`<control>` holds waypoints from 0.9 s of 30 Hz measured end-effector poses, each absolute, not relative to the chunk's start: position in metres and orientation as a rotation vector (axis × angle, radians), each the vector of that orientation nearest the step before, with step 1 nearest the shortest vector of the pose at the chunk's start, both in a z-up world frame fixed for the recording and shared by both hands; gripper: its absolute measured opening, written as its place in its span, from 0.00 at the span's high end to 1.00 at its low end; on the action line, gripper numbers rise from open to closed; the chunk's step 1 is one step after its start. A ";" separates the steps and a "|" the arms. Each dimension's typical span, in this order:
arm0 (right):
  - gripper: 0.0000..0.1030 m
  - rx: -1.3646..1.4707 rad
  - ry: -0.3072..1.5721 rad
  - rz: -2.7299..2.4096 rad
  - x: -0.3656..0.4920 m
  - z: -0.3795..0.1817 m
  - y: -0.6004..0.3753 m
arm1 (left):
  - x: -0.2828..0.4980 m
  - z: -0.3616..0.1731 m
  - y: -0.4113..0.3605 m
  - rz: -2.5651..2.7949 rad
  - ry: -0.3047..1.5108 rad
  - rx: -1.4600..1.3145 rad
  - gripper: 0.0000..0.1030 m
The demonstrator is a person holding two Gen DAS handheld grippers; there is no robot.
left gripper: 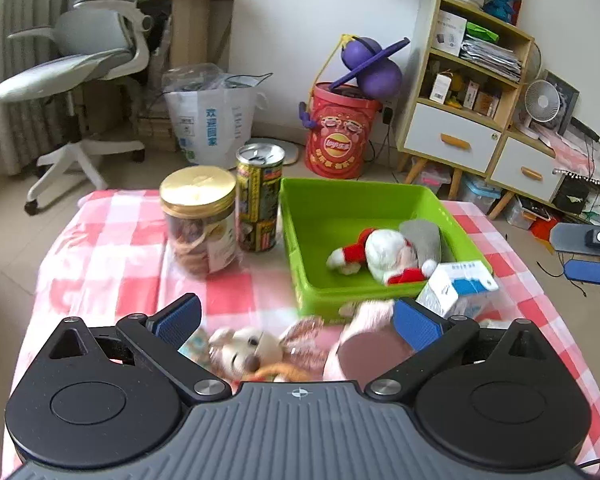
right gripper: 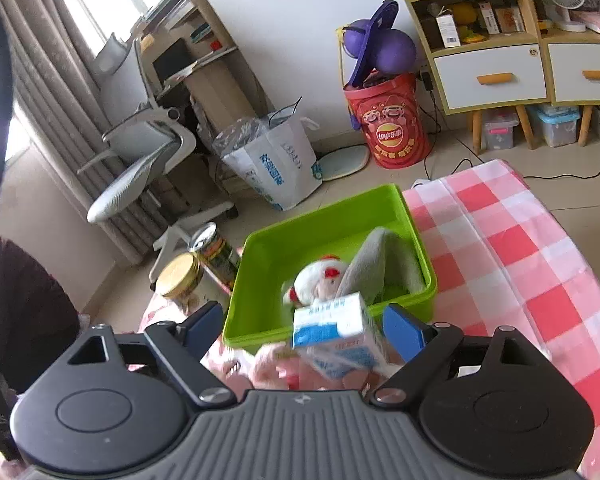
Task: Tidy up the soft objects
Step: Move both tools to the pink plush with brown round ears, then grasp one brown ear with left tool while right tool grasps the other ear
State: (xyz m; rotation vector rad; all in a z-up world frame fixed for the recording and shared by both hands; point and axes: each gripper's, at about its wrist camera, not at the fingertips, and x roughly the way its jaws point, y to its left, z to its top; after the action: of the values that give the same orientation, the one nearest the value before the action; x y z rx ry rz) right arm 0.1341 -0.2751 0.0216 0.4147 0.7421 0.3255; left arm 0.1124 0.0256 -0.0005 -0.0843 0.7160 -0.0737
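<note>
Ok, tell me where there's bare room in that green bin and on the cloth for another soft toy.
The green bin is bare across its far and left floor; the Santa plush and grey plush crowd its near right corner. The checkered cloth lies open right of the bin. It is crowded at the bin's front, around the milk carton and brown plush.

The bunny [left gripper: 256,350] is motion-blurred and its body hidden under the left gripper [left gripper: 296,320] housing. The carton [right gripper: 336,336] is smeared, its print unreadable, and it covers part of the Santa [right gripper: 320,280]. In the right view a pink plush [right gripper: 268,368] is blurred beyond telling, partly behind the carton
</note>
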 end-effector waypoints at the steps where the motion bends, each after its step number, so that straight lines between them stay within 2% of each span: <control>1: 0.39 0.406 0.743 0.329 0.131 0.021 -0.273 | 0.108 -0.001 0.026 -0.073 0.715 -0.090 0.05; 9: 0.36 0.353 0.728 0.337 0.109 -0.003 -0.264 | 0.079 -0.022 0.024 -0.095 0.694 -0.088 0.05; 15: 0.36 0.295 0.808 0.347 0.113 -0.032 -0.262 | 0.072 -0.038 0.019 -0.188 0.660 -0.040 0.05; 24: 0.36 0.406 0.896 0.334 0.130 -0.062 -0.267 | 0.080 -0.044 0.000 -0.287 0.619 -0.072 0.09; 27: 0.41 0.449 0.908 0.327 0.134 -0.070 -0.270 | 0.082 -0.051 -0.005 -0.301 0.614 -0.063 0.14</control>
State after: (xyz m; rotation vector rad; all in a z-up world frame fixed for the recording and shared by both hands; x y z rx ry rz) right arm 0.1340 -0.2697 -0.0699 0.4487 0.9077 0.3271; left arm 0.0817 -0.0050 -0.0510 -0.0630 0.6136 -0.3011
